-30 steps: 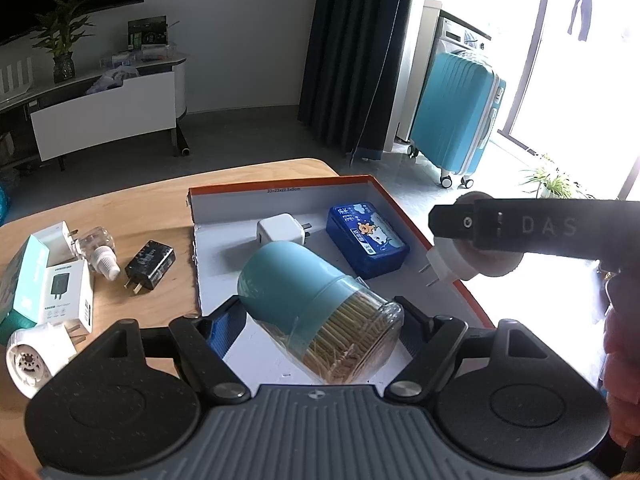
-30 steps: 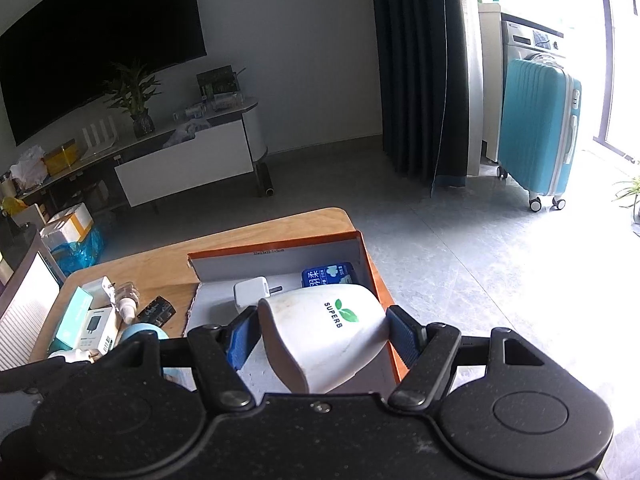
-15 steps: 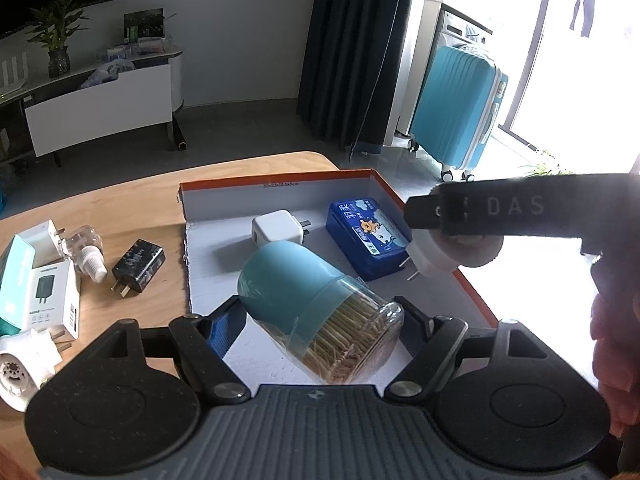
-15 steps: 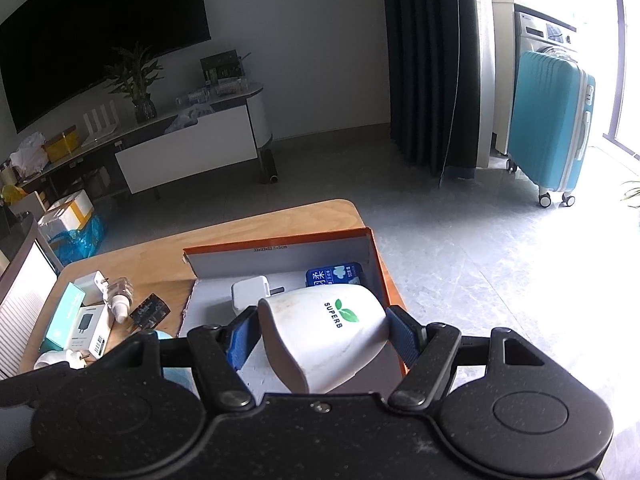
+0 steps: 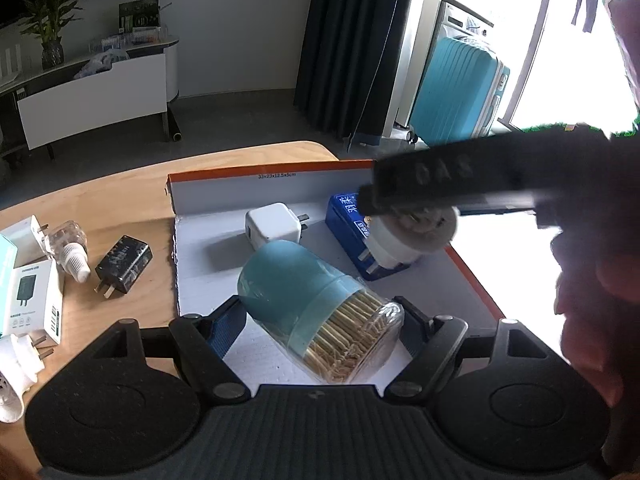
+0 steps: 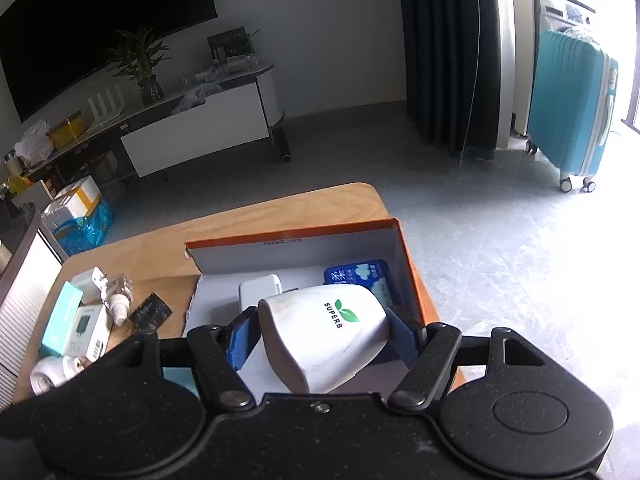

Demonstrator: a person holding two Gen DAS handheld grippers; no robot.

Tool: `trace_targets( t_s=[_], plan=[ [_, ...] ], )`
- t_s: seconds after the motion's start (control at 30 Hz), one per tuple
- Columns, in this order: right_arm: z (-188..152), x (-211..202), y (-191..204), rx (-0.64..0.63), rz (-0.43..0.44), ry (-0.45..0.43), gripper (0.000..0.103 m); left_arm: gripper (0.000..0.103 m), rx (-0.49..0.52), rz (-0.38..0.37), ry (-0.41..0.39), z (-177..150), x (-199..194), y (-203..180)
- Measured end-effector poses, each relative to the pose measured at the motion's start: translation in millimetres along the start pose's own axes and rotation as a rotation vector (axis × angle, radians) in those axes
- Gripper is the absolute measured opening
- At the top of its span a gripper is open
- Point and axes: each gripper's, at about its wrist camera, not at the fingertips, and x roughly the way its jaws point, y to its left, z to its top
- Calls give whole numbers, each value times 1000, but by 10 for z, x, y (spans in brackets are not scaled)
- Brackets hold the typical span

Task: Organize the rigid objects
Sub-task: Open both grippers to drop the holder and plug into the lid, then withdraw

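Note:
My left gripper is shut on a teal toothpick jar, tilted with its clear end toward the camera, low over the orange-rimmed white box. My right gripper is shut on a white plug-in device marked SUPERB, held over the box's right side. In the left wrist view, a black finger of the right gripper reaches in from the right, holding the device above the blue tin. A white charger cube lies in the box beside the tin.
On the wooden table left of the box lie a black charger, a clear bottle, a white charger carton and a white plug-in. The table's right edge runs close along the box. A teal suitcase stands on the floor beyond.
The right gripper has carried the white device leftward from beyond the box's right rim to above the blue tin. The left gripper and toothpick jar have hardly shifted.

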Motion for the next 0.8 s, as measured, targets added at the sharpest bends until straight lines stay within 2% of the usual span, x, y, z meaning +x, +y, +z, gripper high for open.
trace_targets(
  t_s=[0.17, 0.27, 0.47, 0.8],
  plan=[
    [146, -2, -102, 94, 77, -94, 88, 80, -5, -4, 8, 5, 47, 1],
    [179, -94, -131, 104, 50, -134, 88, 80, -4, -9, 12, 5, 71, -12],
    [79, -314, -184, 62, 6, -160, 88, 80, -2, -31, 21, 2, 136, -90],
    [-61, -607, -342, 64, -93, -195, 89, 82, 8, -165, 28, 140, 241, -412]
  ],
)
